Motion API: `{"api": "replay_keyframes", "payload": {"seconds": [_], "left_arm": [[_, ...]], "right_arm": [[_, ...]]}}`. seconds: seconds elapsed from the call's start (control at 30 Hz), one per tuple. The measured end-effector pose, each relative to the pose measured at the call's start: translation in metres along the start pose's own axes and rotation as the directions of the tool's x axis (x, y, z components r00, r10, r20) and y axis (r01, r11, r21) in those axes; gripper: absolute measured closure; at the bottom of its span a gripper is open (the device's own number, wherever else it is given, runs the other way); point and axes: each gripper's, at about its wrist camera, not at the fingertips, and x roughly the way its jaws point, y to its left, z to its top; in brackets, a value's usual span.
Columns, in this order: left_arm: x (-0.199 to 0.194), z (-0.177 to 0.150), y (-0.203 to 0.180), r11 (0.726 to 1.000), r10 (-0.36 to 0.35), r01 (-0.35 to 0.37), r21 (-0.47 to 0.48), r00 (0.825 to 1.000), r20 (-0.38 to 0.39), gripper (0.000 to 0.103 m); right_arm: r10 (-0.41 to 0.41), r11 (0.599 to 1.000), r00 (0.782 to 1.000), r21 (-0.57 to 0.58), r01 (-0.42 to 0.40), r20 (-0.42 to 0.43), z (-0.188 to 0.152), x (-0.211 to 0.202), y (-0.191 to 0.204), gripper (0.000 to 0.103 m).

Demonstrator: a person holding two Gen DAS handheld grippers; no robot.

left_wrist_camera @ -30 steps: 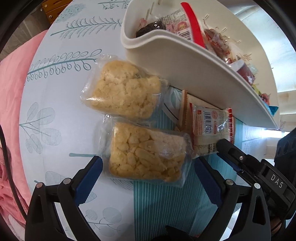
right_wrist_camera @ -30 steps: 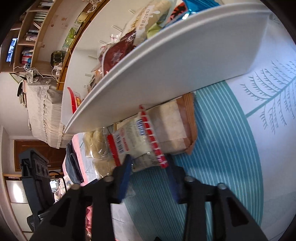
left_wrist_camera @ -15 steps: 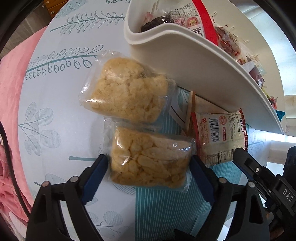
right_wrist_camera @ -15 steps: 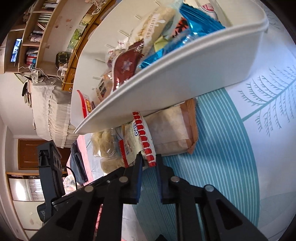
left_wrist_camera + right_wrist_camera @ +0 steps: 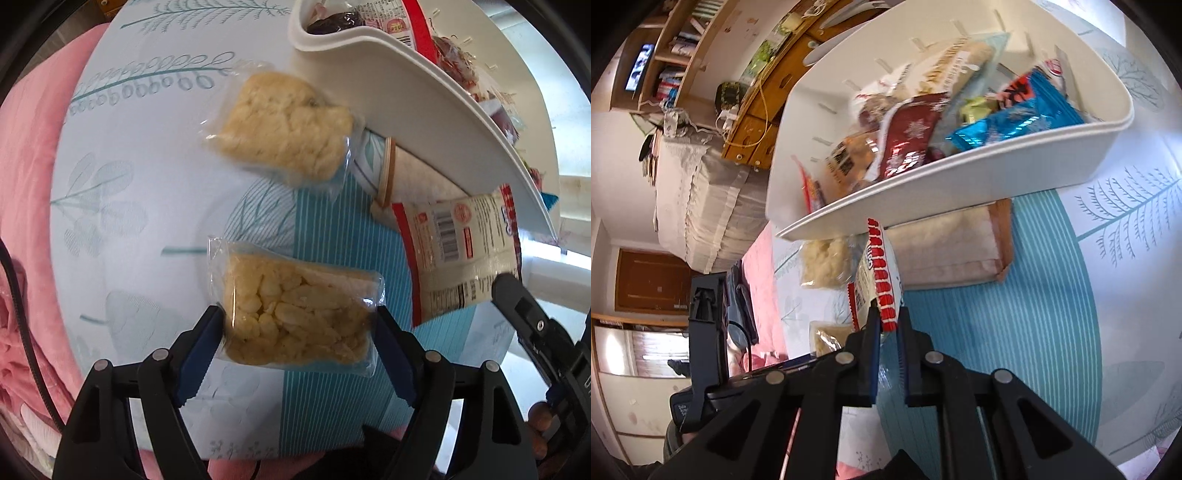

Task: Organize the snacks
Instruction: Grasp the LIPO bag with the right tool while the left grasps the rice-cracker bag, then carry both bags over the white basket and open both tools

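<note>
My left gripper (image 5: 299, 325) is shut on a clear bag of yellow puffed snack (image 5: 295, 314) and holds it above the table. A second yellow snack bag (image 5: 284, 129) lies on the table by the white basket (image 5: 406, 85). My right gripper (image 5: 886, 328) is shut on a white packet with red edges (image 5: 882, 273), lifted below the rim of the white basket (image 5: 960, 184). The same packet shows in the left wrist view (image 5: 458, 251).
The basket holds several snacks, among them a blue pack (image 5: 1015, 122) and a dark red pack (image 5: 908, 136). A flat brown-edged packet (image 5: 949, 251) lies partly under the basket. Pink cloth (image 5: 26, 184) borders the table (image 5: 129, 184) at the left.
My left gripper closed on the near yellow bag and lifted it away from the other one. My right gripper closed on the white packet and raised it toward the basket rim.
</note>
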Motion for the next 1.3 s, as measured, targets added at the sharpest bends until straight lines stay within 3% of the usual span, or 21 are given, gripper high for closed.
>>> {"api": "replay_keyframes", "payload": {"seconds": [0.17, 0.3, 0.57, 0.83, 1.0, 1.3], "left_arm": [[-0.027, -0.012, 0.012, 1.000, -0.015, 0.014, -0.026, 1.000, -0.026, 0.024], [-0.056, -0.012, 0.012, 1.000, -0.002, 0.002, -0.011, 1.000, 0.003, 0.024], [-0.122, 0.000, -0.008, 0.997, -0.027, 0.018, 0.076, 0.993, 0.116, 0.024], [-0.149, 0.026, -0.036, 0.987, -0.090, 0.062, 0.147, 0.977, 0.193, 0.024], [-0.151, 0.048, -0.053, 0.981, -0.120, 0.081, 0.176, 0.967, 0.223, 0.024], [-0.151, 0.076, -0.087, 0.949, -0.234, 0.148, 0.278, 0.923, 0.305, 0.024]], "right_arm": [[-0.010, 0.997, 1.000, -0.078, 0.009, -0.014, -0.001, -0.005, 0.033, 0.095], [-0.032, 0.984, 0.999, -0.173, 0.034, 0.012, 0.001, -0.016, 0.057, 0.095], [-0.116, 0.888, 0.979, -0.424, 0.178, 0.167, -0.001, -0.039, 0.098, 0.095], [-0.121, 0.856, 0.949, -0.454, 0.248, 0.291, 0.005, -0.050, 0.107, 0.095], [-0.157, 0.817, 0.907, -0.464, 0.341, 0.390, 0.012, -0.062, 0.111, 0.095], [-0.262, 0.753, 0.815, -0.419, 0.507, 0.517, 0.033, -0.076, 0.104, 0.095]]}}
